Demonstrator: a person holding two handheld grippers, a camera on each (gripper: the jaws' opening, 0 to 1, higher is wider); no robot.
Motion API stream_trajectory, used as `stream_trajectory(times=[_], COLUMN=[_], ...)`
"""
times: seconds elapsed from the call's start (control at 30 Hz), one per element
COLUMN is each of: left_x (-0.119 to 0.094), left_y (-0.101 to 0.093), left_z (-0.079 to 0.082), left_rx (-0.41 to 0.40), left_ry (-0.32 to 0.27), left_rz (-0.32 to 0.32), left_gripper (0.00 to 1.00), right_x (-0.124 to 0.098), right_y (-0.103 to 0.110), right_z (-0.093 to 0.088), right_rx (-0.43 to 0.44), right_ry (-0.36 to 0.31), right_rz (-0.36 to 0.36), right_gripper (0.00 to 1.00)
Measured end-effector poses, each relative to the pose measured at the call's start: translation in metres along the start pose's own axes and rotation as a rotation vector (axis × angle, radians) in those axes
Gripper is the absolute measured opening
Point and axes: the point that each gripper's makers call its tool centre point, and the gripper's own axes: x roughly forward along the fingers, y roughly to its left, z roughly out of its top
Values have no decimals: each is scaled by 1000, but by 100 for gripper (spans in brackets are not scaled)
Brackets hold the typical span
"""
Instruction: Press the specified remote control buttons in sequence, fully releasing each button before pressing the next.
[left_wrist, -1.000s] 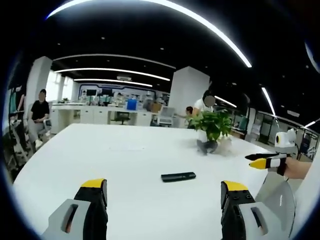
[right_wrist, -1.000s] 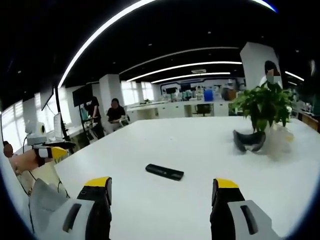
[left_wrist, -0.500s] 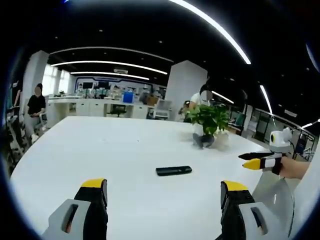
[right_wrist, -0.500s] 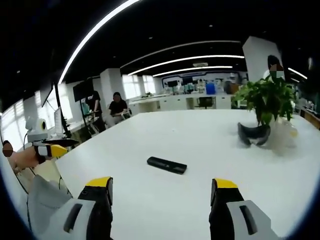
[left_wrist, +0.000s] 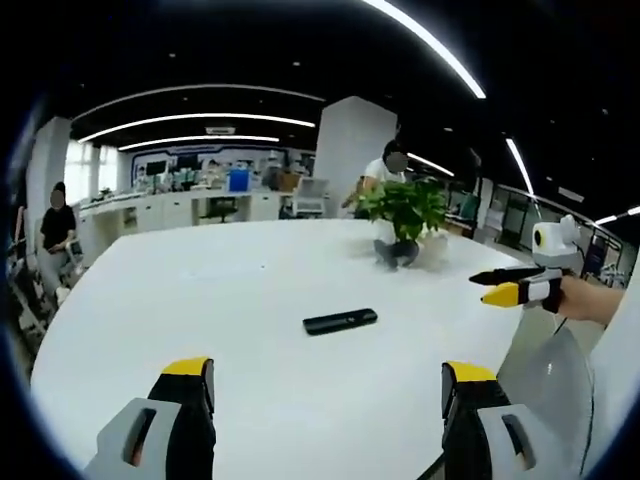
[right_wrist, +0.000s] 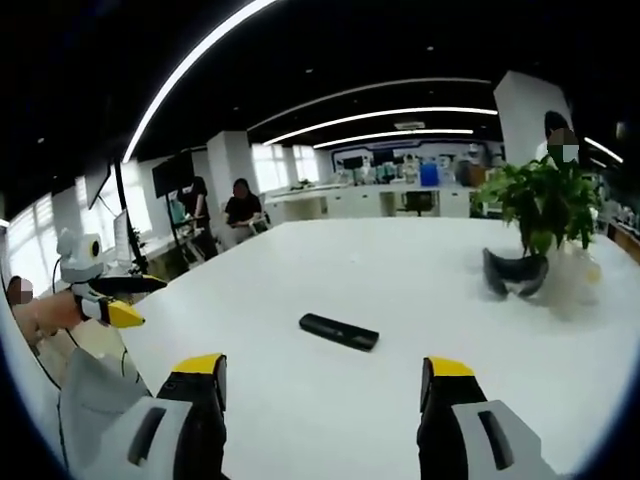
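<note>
Left claw (left_wrist: 327, 385): jaws wide apart, nothing between them, yellow-tipped, held level above the near edge of the counter (left_wrist: 200, 300). It also shows at the left edge of the right gripper view, gripped in a hand (right_wrist: 45, 315), pointing across the counter edge, jaws apart.

Right claw (right_wrist: 325, 380): jaws wide apart, empty, held level over the near part of the counter. It shows at the right edge of the left gripper view, gripped in a hand (left_wrist: 590, 300), tips directed toward the counter's middle, clear of the surface.

Remote (left_wrist: 340, 321): a slim black bar lying flat on the white counter, roughly central, ahead of both claws and well apart from each. Neither claw touches it. Its buttons are too small to make out.

Plant (right_wrist: 545, 205): a leafy green plant stands on the far right part of the counter, beyond the remote. A dark curved item (right_wrist: 515, 275) lies at its base; its nature cannot be told.

Surroundings: open office with ceiling strip lights; people (right_wrist: 243, 205) are at desks beyond the counter's far left side.
</note>
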Motion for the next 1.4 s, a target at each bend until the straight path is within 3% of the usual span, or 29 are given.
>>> stream_trajectory(times=[0.23, 0.43, 0.53, 0.97, 1.1, 1.4], left_x=[17, 45, 58, 120, 136, 167], left_y=[-9, -24, -27, -14, -8, -2], left_z=[4, 9, 5, -12, -18, -31], left_rx=[94, 82, 129, 324, 432, 486], left_ry=[75, 116, 161, 360, 437, 538], left_rz=[-99, -206, -245, -357, -392, -488], left_gripper=[96, 96, 95, 93, 92, 88], right_x=[-16, -24, -26, -35, -34, -32], right_y=[8, 13, 11, 3, 2, 2], right_z=[-2, -5, -7, -20, -23, -34], right_rx=[-20, 13, 25, 60, 55, 34], right_ry=[-19, -26, -24, 3, 18, 62], right_rz=[-16, -33, -47, -69, -71, -60], right_gripper=[73, 71, 70, 53, 50, 45])
